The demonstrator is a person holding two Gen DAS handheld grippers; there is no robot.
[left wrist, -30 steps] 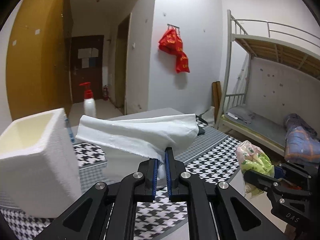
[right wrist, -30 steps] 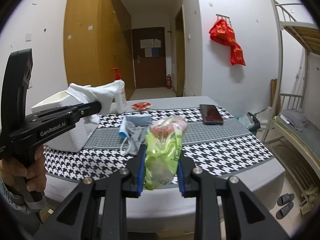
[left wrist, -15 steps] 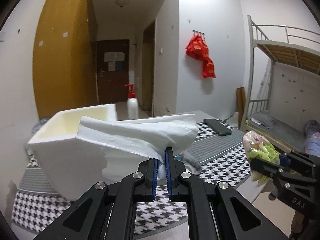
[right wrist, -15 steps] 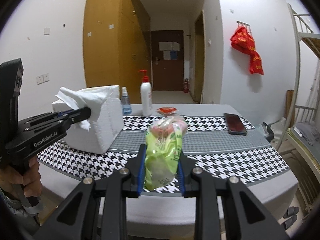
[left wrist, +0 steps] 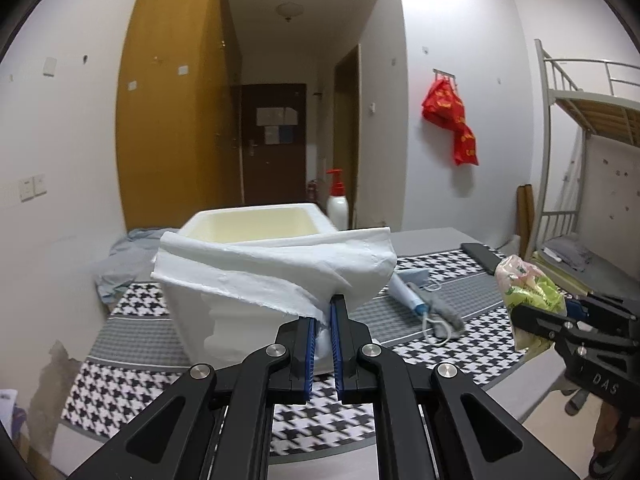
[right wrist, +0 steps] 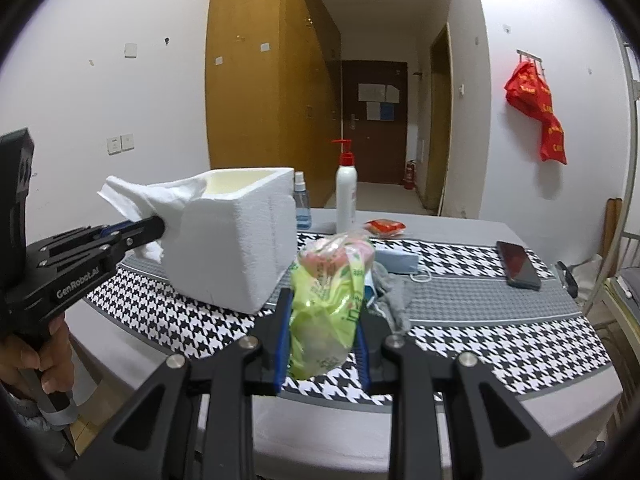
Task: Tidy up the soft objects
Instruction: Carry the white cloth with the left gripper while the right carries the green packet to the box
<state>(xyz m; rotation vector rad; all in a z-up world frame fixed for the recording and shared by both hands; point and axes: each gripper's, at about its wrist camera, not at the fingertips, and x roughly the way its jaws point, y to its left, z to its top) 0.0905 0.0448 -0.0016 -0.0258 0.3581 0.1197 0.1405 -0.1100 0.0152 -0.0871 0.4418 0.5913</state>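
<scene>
My left gripper (left wrist: 322, 312) is shut on a white tissue (left wrist: 276, 268) and holds it in the air just in front of the white foam box (left wrist: 248, 224). The tissue (right wrist: 148, 196) also shows in the right wrist view, at the box's (right wrist: 236, 240) near left corner, with the left gripper (right wrist: 154, 226) below it. My right gripper (right wrist: 322, 320) is shut on a green plastic bag (right wrist: 328, 300), held over the table's front edge; the bag (left wrist: 528, 284) shows at right in the left wrist view. A grey cloth with a face mask (right wrist: 390, 292) lies on the table.
The table has a houndstooth cloth (right wrist: 480, 336). On it stand a pump bottle (right wrist: 346, 192), a small spray bottle (right wrist: 301, 204), a red packet (right wrist: 386, 227) and a black phone (right wrist: 518, 264). A bunk bed (left wrist: 588, 208) is at the right.
Both grippers have swung left, so the foam box now sits straight ahead of the left gripper. Both keep their holds.
</scene>
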